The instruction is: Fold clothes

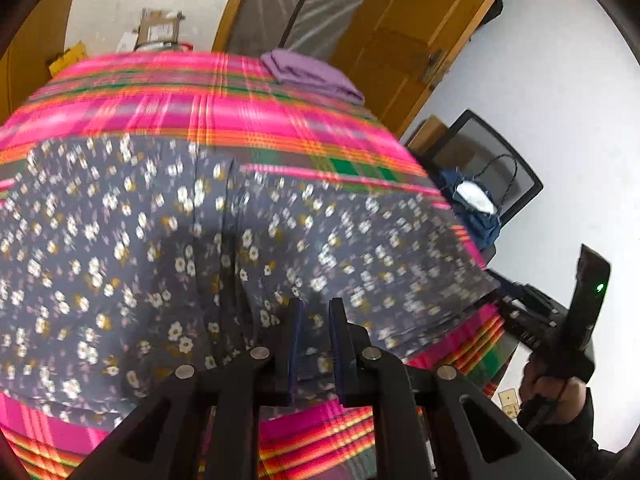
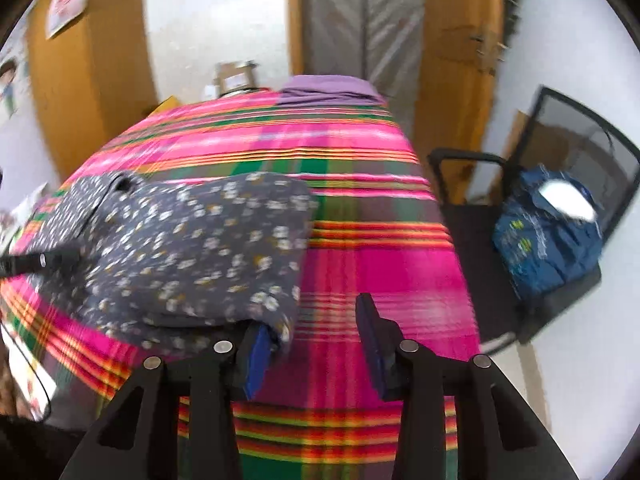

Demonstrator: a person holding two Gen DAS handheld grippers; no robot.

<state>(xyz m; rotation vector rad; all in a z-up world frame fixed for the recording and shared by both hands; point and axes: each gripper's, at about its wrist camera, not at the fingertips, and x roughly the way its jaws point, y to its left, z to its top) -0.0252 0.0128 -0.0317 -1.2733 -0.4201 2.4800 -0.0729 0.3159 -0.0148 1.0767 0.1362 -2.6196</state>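
Surface: a table under a pink, orange and green plaid cloth point(image 2: 360, 184)
Floral garment: dark grey cloth with small white flowers point(image 2: 192, 248), folded into a thick pad on the near left part of the table, its right edge about midway across
Purple cloth: folded piece point(image 2: 332, 88) at the far edge of the table, well apart from the floral garment
Left gripper: point(image 1: 316, 312) over the near edge of the floral garment point(image 1: 200, 240), jaws a narrow gap apart; whether the pads pinch any fabric cannot be told
Right gripper: point(image 2: 316, 328) jaws wide apart and holding nothing, left finger point(image 2: 256, 356) just beside the garment's near right corner, right finger over bare plaid
Chair: black office chair point(image 2: 560, 184) beside the table's right edge, a blue bag point(image 2: 548, 240) on its seat
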